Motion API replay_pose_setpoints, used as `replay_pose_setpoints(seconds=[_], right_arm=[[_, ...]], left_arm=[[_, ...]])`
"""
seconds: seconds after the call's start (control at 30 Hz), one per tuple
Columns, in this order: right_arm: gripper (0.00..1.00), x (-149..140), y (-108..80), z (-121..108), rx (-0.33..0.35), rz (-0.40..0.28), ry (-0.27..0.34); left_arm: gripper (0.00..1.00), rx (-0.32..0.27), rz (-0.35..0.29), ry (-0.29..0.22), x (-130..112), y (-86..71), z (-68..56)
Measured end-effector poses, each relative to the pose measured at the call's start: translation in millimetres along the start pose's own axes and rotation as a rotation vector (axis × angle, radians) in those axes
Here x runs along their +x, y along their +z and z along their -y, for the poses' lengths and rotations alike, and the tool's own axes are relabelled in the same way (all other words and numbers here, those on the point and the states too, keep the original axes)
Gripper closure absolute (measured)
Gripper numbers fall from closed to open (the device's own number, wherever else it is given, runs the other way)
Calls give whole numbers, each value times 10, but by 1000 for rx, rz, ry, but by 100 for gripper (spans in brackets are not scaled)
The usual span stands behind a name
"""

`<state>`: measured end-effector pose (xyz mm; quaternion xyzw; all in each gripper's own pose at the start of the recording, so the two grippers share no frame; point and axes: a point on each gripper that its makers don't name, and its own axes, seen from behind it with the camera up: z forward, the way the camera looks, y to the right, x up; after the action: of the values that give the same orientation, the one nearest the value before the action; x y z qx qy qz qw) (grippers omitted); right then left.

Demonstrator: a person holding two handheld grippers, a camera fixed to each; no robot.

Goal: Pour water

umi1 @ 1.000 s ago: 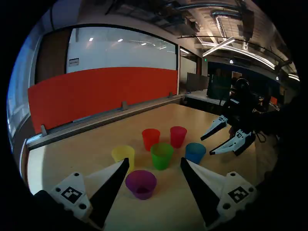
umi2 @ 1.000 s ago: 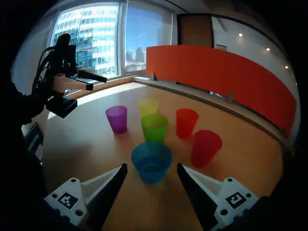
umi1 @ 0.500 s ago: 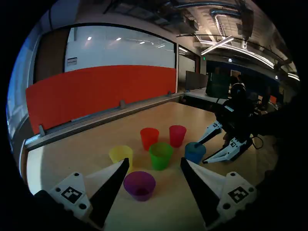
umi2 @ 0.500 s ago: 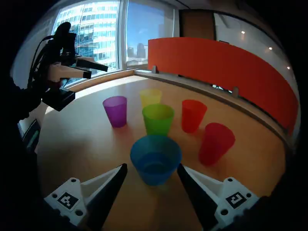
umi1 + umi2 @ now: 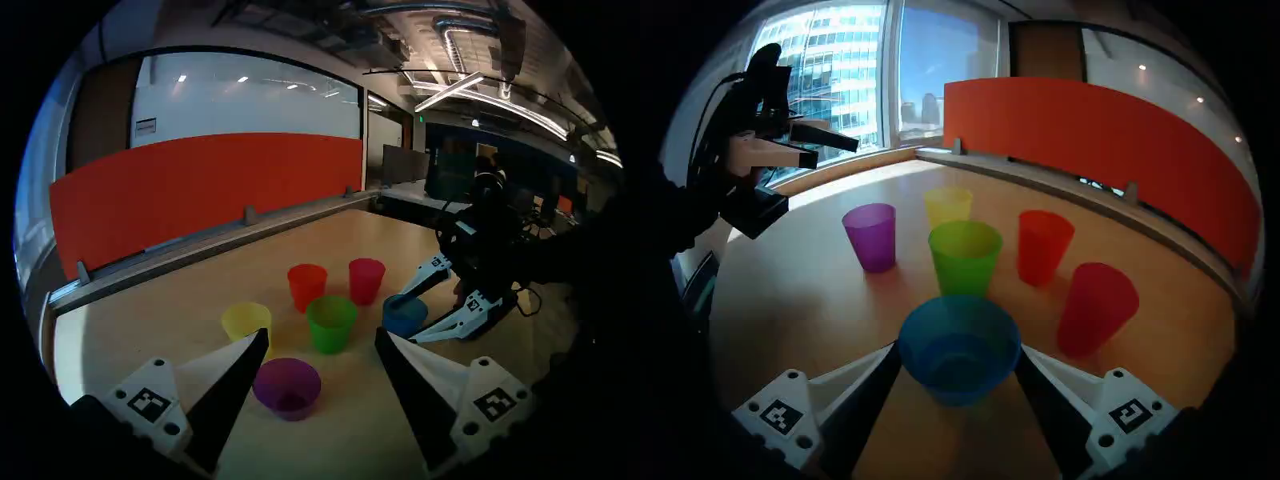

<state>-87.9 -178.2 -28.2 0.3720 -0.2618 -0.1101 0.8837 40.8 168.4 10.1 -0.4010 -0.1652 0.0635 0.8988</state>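
Note:
Six plastic cups stand in a cluster on the wooden table [image 5: 792, 296]. The blue cup [image 5: 958, 352] sits between the fingers of my right gripper [image 5: 958, 362], which is open; the fingertips flank the cup's sides just under its rim. Behind it are the green cup [image 5: 964, 256], yellow cup [image 5: 948, 206], purple cup [image 5: 870, 235], orange cup [image 5: 1043, 244] and red cup [image 5: 1096, 308]. In the left gripper view, my left gripper [image 5: 320, 346] is open and hangs above the purple cup [image 5: 286, 388]. Farther off, the right gripper [image 5: 408, 318] straddles the blue cup [image 5: 400, 312].
A long orange partition [image 5: 200, 188] runs along the table's far edge. Tall windows [image 5: 840, 72] are behind the left gripper [image 5: 836, 154], which a person's hand holds up at the upper left of the right gripper view. Office desks lie beyond the table [image 5: 160, 320].
My right gripper has moved forward until the blue cup came between its fingers. The left gripper drifted slightly back; the purple cup sits a little lower in its view.

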Motion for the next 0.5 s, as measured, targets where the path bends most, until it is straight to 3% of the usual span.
replay_pose_setpoints(seconds=[0.1, 0.27, 0.5], right_arm=[[0, 11, 9, -9, -2, -3, 1], [8, 35, 10, -7, 4, -10, 9], [9, 34, -23, -34, -4, -8, 6]], left_arm=[[1, -2, 3, 3, -1, 18, -9], [0, -6, 7, 7, 3, 50, -32], [0, -9, 16, 19, -10, 111, -70]])
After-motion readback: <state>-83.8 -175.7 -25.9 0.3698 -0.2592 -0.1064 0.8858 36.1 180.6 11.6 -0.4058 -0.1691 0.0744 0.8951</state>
